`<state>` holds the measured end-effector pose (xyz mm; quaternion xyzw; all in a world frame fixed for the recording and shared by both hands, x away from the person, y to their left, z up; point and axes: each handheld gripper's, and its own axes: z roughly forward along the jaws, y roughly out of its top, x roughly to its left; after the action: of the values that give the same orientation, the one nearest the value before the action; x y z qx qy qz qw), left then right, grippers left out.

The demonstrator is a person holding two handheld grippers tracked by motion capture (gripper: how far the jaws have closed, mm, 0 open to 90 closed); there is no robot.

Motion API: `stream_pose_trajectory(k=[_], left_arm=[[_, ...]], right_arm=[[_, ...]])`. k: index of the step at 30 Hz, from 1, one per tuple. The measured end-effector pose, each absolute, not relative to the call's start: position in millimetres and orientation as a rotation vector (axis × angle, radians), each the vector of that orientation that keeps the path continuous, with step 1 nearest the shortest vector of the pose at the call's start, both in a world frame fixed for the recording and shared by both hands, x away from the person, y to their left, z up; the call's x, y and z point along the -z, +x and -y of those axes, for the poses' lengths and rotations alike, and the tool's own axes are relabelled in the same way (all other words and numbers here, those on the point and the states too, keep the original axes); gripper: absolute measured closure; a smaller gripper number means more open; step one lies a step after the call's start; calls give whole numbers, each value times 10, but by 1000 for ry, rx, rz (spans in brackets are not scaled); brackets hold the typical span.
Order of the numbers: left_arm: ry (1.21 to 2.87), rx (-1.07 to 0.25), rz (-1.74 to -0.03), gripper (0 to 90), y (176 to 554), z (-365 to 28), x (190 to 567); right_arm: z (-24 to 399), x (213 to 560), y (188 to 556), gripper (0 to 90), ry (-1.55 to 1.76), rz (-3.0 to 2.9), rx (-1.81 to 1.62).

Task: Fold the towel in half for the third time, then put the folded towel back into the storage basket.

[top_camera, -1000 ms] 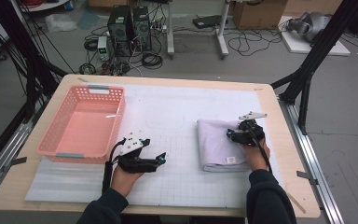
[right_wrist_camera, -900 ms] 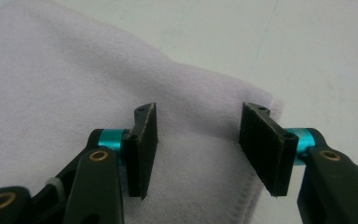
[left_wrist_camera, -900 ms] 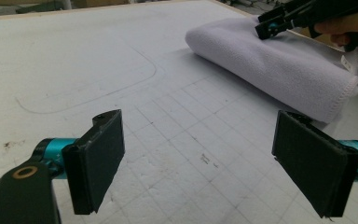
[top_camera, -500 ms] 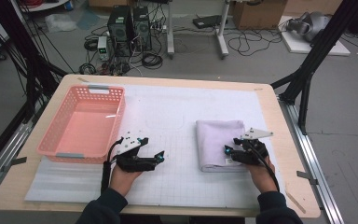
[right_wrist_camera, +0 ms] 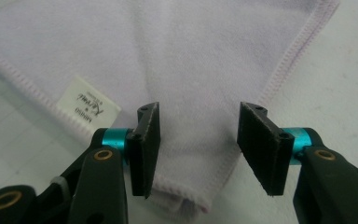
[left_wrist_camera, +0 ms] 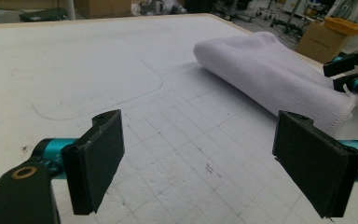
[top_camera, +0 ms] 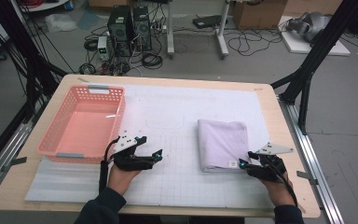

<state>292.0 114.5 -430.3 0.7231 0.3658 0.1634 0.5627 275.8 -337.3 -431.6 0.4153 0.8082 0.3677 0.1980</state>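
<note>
Right gripper view puts our right gripper (right_wrist_camera: 198,144) low in frame, its jaws apart and gripping nothing, astride the towel (right_wrist_camera: 186,60) corner; the towel's length runs up-frame. High view: our left gripper (top_camera: 142,157), released too, sits farther off at lower left, basket (top_camera: 56,147) beyond.

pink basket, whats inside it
Nothing shows inside the basket: its floor looks bare through the open top. The strip along its near wall is hidden from the high view.
</note>
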Motion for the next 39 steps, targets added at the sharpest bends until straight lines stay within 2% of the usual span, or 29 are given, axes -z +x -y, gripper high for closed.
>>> stream_pose_trajectory(k=[1, 2, 7, 10, 16, 39], left_arm=[[1695, -384, -860, 170, 2920, -1149, 4297], [1690, -382, -847, 170, 2923, -1161, 4286], [1669, -383, -795, 170, 2930, -1201, 4243], [1654, -476, -740, 168, 2919, -1238, 4227], [1660, -429, -849, 152, 2933, -1265, 4236], [1630, -372, -857, 160, 3000, -1274, 4270]], right_arm=[[3387, 4294, 2739, 468, 1153, -2254, -1036], [3430, 4219, 2691, 409, 1135, -2208, -1097], [3550, 4071, 2628, 253, 1117, -2035, -1180], [3581, 4081, 2634, 192, 1113, -2023, -1166], [3600, 4091, 2651, 165, 1114, -2027, -1162], [3615, 4097, 2662, 166, 1165, -2027, -1156]])
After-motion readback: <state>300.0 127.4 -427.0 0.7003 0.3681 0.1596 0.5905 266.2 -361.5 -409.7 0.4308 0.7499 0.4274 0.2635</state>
